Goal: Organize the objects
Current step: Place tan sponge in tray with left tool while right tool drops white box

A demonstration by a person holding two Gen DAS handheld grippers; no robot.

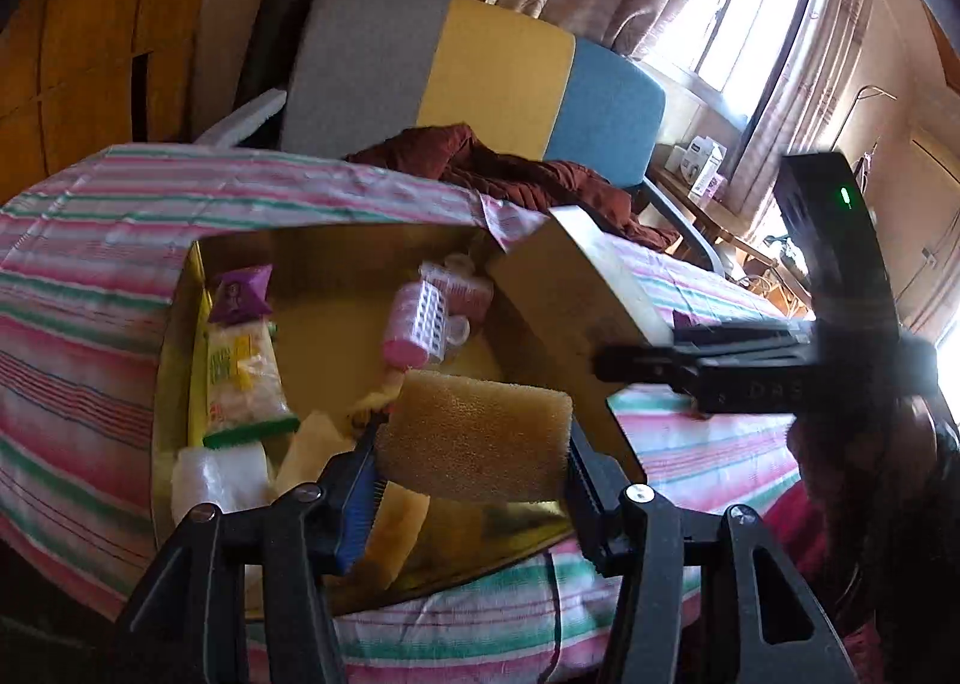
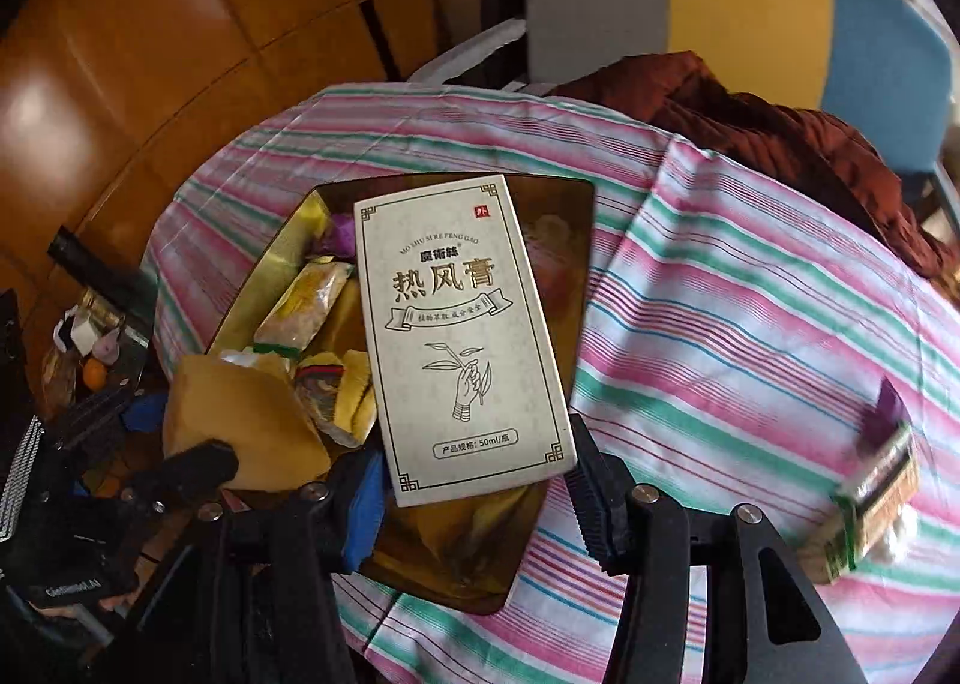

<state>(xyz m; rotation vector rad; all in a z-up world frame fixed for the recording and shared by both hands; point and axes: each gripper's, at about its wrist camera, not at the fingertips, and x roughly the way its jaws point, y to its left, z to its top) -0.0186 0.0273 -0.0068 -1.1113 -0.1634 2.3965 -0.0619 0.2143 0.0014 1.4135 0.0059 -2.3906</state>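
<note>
Crowding golden tray [image 2: 576, 240]: sponge [image 1: 474, 438], box [image 2: 462, 336].

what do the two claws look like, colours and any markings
Both are black plastic with ridged pads and silver screws at the joints. The left claw has a blue pad on its left finger, and so does the right claw. From the left camera, the right one shows a green light and faint embossed lettering.

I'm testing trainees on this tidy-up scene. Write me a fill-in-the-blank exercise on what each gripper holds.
1. The left gripper is shut on a yellow-brown ____.
2. The right gripper holds a white ____ printed with a hand and a sprig.
3. Both are held over the open gold ____ on the striped cloth.

Missing words: sponge; box; tin
</note>
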